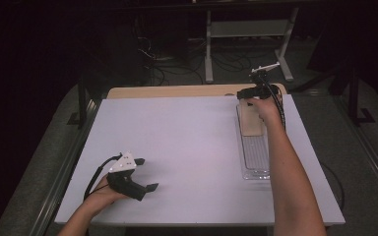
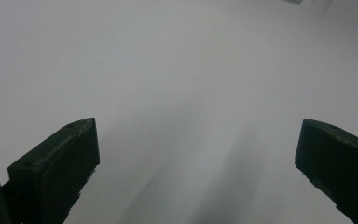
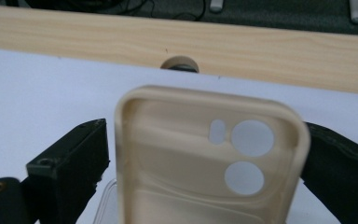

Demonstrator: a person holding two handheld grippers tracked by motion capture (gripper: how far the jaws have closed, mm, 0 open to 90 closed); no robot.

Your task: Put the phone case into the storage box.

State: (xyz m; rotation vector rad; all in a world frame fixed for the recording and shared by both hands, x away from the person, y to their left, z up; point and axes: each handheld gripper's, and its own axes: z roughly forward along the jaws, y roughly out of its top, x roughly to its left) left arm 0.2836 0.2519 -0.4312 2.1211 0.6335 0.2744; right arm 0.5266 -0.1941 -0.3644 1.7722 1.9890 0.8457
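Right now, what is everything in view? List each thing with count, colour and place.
Soft phone case with camera cut-outs: one, beige, between the right gripper's jaws, over the tray's far end.
Clear plastic tray: one, transparent, right side of the table.
Table top: one, white, with a light wooden strip along its far edge.
Right gripper: one, black, at the far right, jaws either side of the case.
Left gripper: one, black, near left, jaws wide apart above bare table.

Overhead forward-down view; two close table-level tongs views.
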